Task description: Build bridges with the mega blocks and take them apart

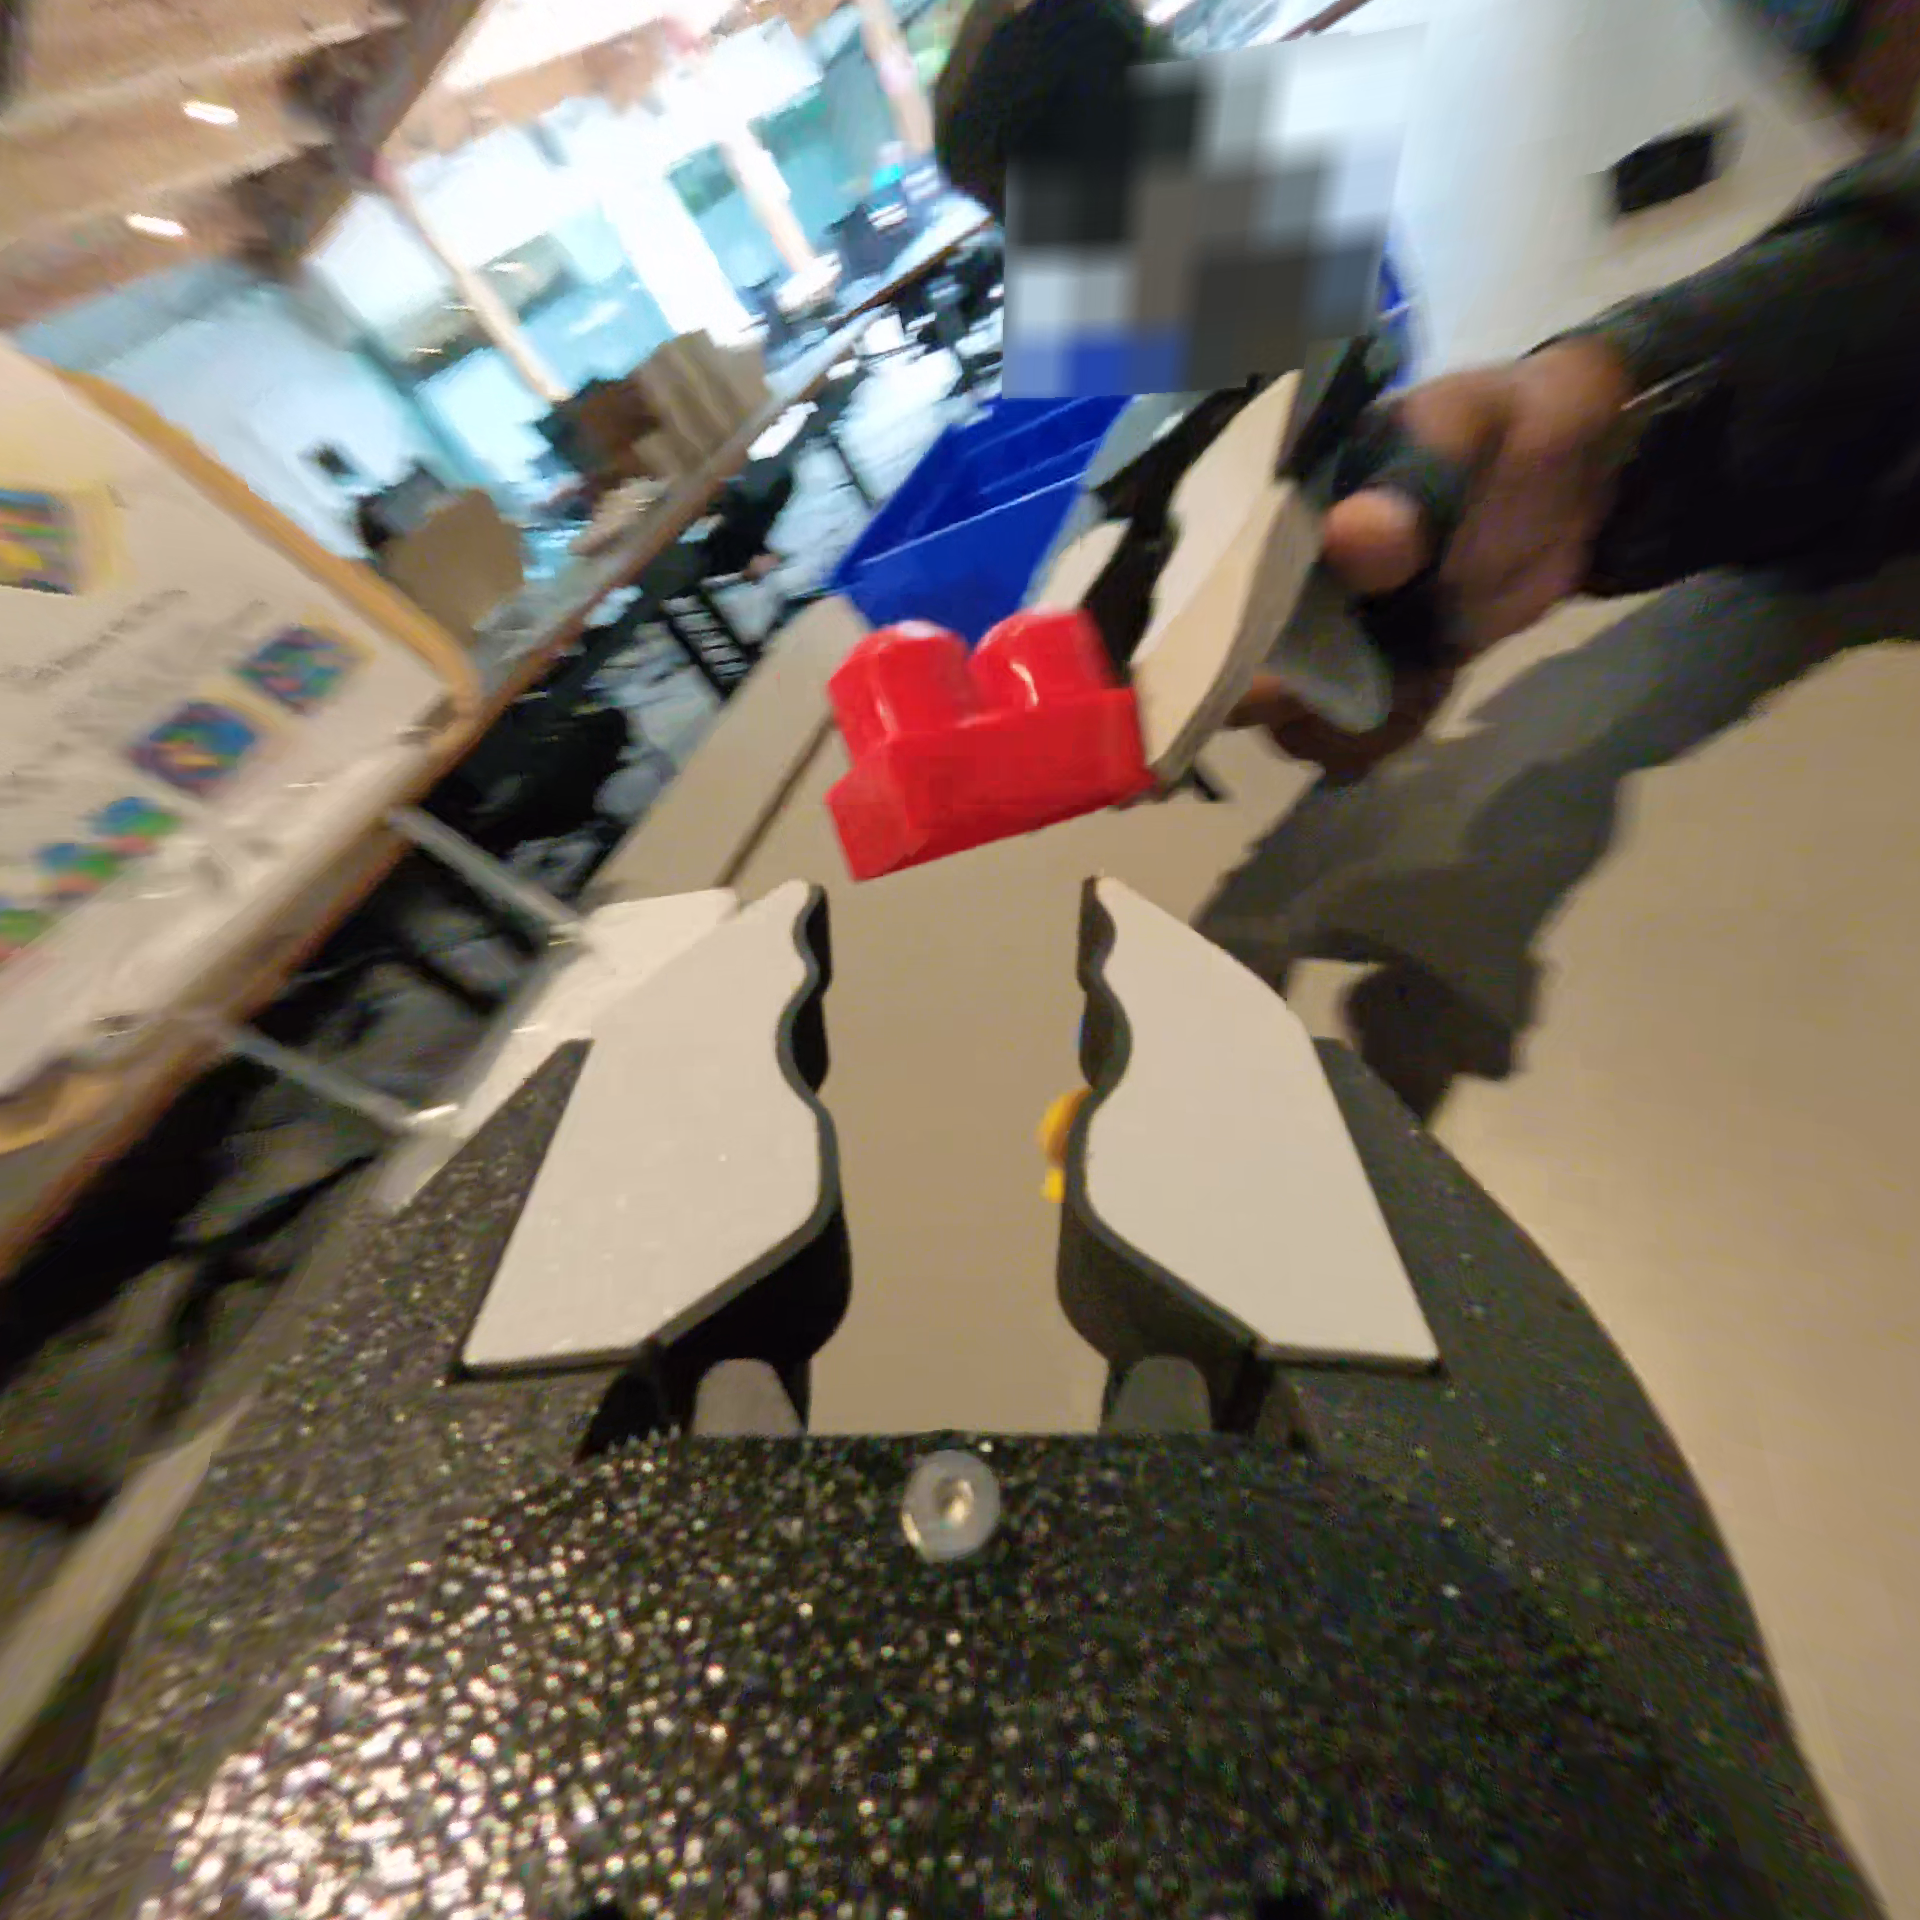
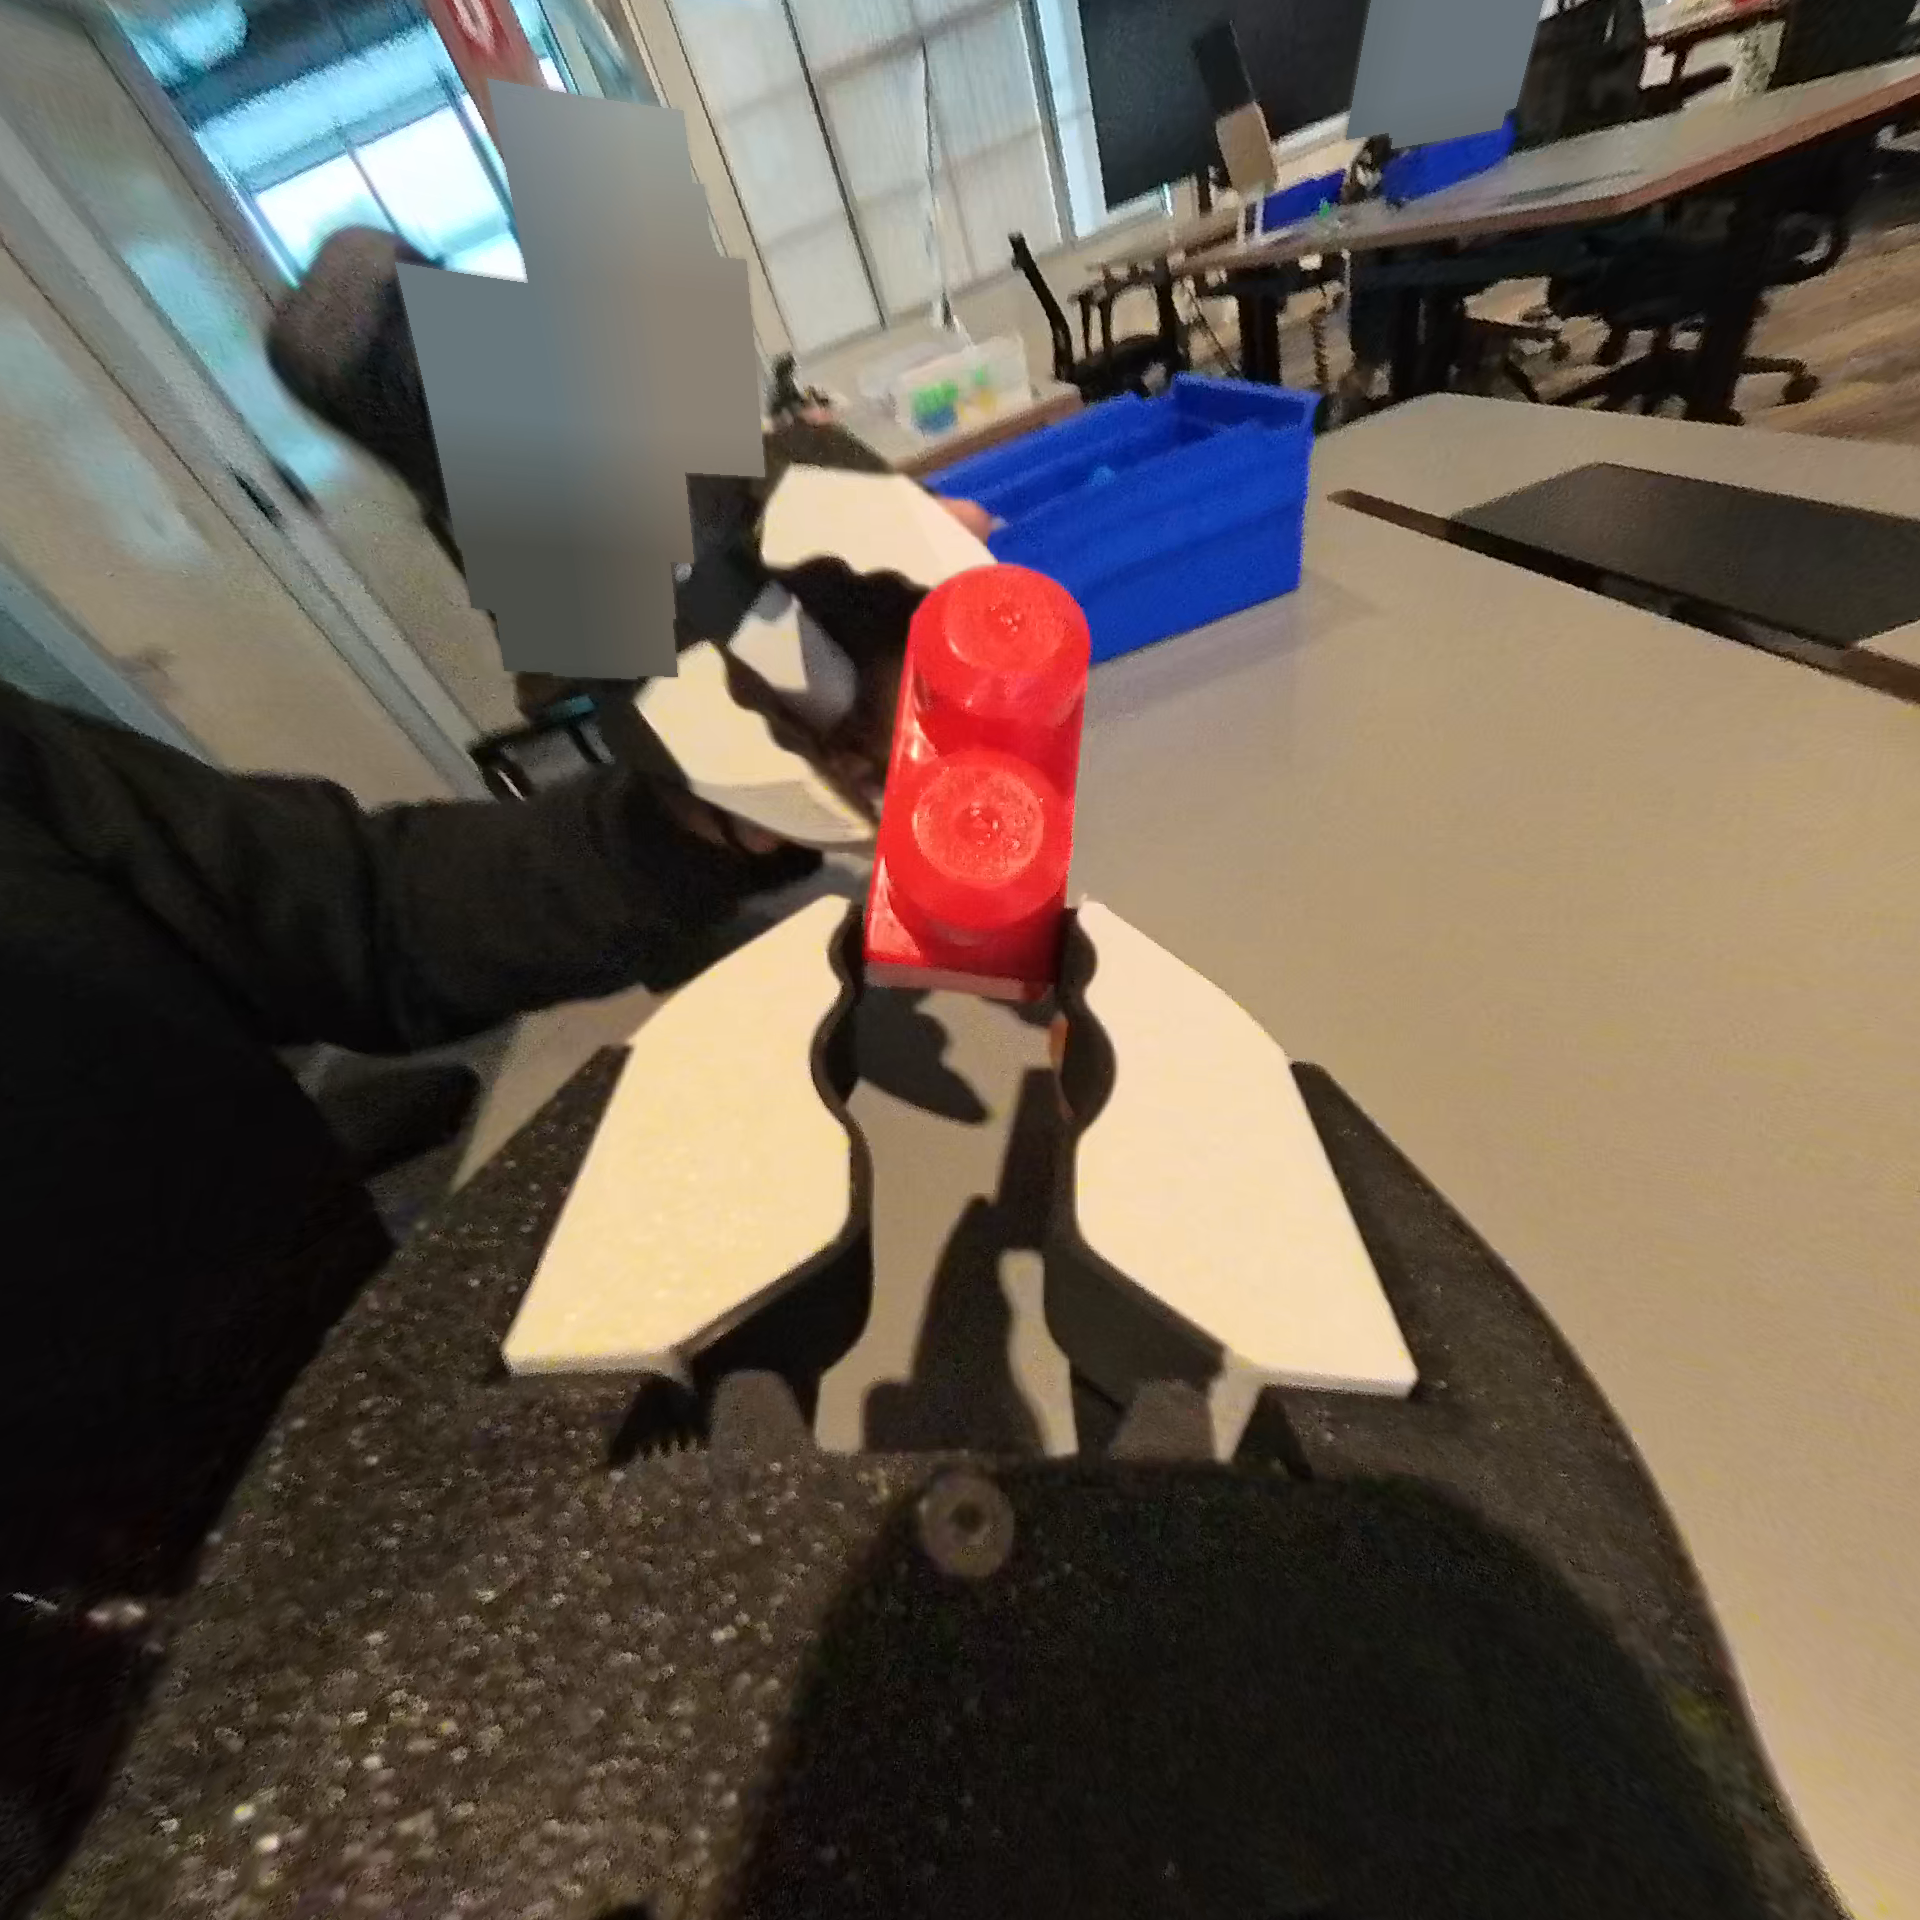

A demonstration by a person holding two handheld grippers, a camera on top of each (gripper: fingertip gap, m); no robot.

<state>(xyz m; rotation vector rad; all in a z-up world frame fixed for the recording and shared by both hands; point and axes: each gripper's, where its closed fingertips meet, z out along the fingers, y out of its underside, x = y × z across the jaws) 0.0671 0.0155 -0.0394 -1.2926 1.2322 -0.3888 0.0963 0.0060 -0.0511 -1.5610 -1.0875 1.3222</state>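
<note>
A: Left wrist view first. What does it give us?

B: The left gripper point(image 1: 954, 904) has its jaws spread with nothing between them, only the grey table point(image 1: 1714, 1039) below. Ahead and above its tips, the right gripper point(image 1: 1143, 717) reaches in from the right, held by a hand point(image 1: 1455, 520), and pinches a red block point(image 1: 987, 743) by one end. A sliver of something yellow point(image 1: 1060, 1127) peeks beside the right finger; I cannot tell what it is.

A: And the block's lie from there?

B: Seen side-on, in the air, long axis running left to right, slightly tilted, its two studs pointing up.

A: Right wrist view?

B: The right gripper point(image 2: 961, 935) has its jaws closed on the near end of the red block point(image 2: 982, 769). Here the long axis runs straight away from the camera, and both stud tops face it. The left gripper point(image 2: 821, 665) sits beyond to the left, open. A blue bin point(image 2: 1143, 530) stands on the table point(image 2: 1455, 935) behind.
</note>
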